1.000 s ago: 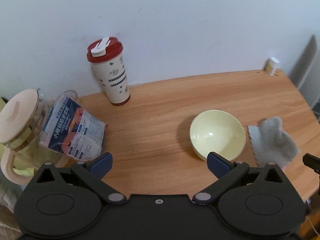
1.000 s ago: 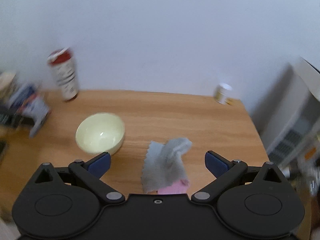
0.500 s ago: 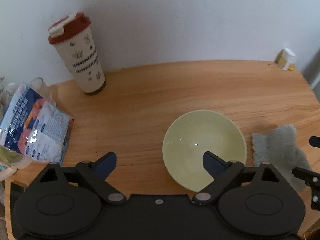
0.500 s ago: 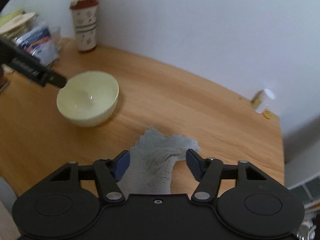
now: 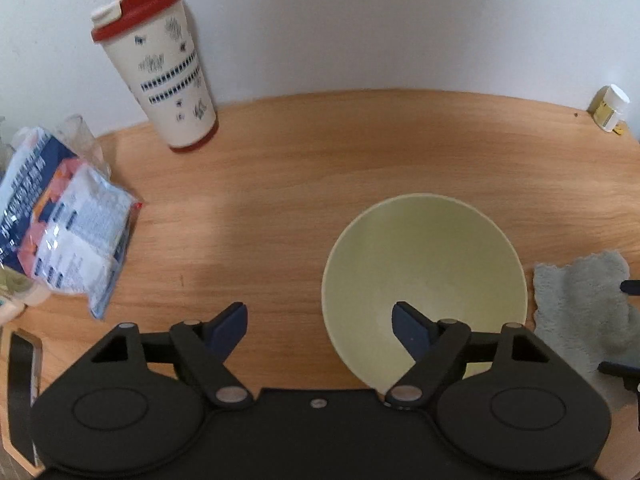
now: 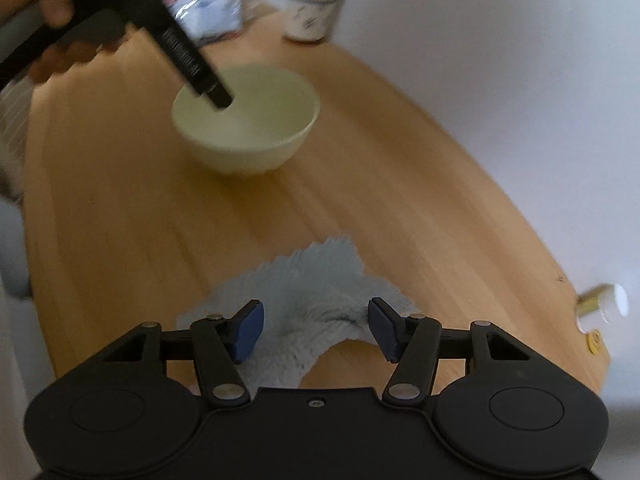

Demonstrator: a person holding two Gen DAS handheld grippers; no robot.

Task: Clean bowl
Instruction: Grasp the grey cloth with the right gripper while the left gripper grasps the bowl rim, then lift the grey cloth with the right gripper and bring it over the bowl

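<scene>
The bowl (image 5: 424, 280), pale yellow-green and upright, stands on the wooden worktop (image 5: 320, 160) and serves as landmark here. The left gripper (image 5: 318, 322) points steeply down at the bowl's near-left rim: one finger reaches over the rim into the hollow, the other stays outside above bare wood, so the wall of the bowl lies between them. Its fingers are spread and closing, and neither pad presses on the bowl. In the right wrist view a hand (image 6: 44, 8) holds that gripper's black handle, and one black finger dips into the bowl. Just to the right of the bowl, apart from it, lies a crumpled grey cloth (image 6: 320, 304). The right gripper (image 6: 316, 330) hangs over the cloth with a raised fold between its fingers; they stand half spread, and whether the pads touch the pile cannot be told. Well behind the bowl to the left, against the white wall, stands a cup (image 5: 160, 68) with a red lid. A printed packet (image 5: 60, 224) lies far left of the bowl. A small white-capped bottle (image 5: 610, 108) sits at the far right corner, well apart from the bowl.
</scene>
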